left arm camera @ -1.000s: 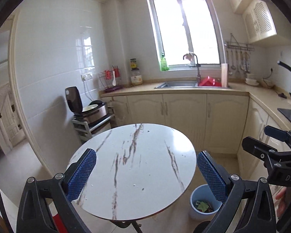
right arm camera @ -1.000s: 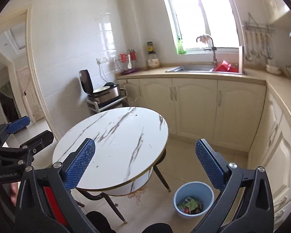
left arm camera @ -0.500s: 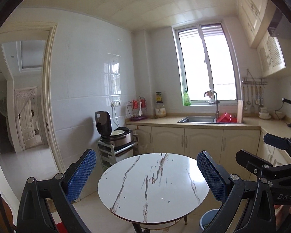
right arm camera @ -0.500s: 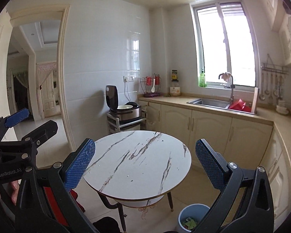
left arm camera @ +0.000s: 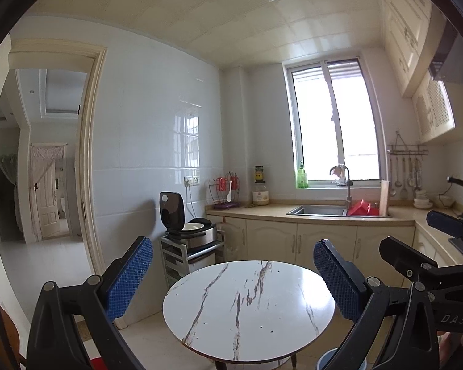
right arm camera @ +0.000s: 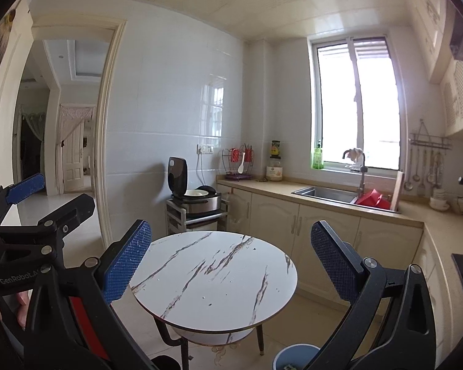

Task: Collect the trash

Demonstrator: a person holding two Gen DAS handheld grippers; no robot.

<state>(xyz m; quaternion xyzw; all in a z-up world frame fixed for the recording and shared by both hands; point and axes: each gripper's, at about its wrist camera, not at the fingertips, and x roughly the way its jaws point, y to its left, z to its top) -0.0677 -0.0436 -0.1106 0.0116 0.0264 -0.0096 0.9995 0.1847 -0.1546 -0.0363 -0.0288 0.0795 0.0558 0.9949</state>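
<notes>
My left gripper (left arm camera: 233, 277) is open, with nothing between its blue pads. It is held well above a round white marble-look table (left arm camera: 247, 308). My right gripper (right arm camera: 230, 262) is open and empty too, high over the same table (right arm camera: 213, 277). Only a few tiny dark specks show on the tabletop. A blue trash bin (right arm camera: 293, 356) stands on the floor at the table's right, cut off by the frame's bottom edge; its rim (left arm camera: 327, 359) barely shows in the left wrist view. Each gripper appears in the other's view: the right (left arm camera: 423, 237), the left (right arm camera: 51, 200).
A rice cooker (left arm camera: 194, 231) with its lid up sits on a small metal cart by the white tiled wall. Cream cabinets (right arm camera: 324, 231) with a sink (left arm camera: 321, 209) run under the window. An open doorway (right arm camera: 68, 141) lies at the left. A hand shows behind each gripper.
Both views have tilted up and drawn back, so the table and bin have sunk toward the bottom edge and the doorway and ceiling have come into sight. Both grippers have stayed open.
</notes>
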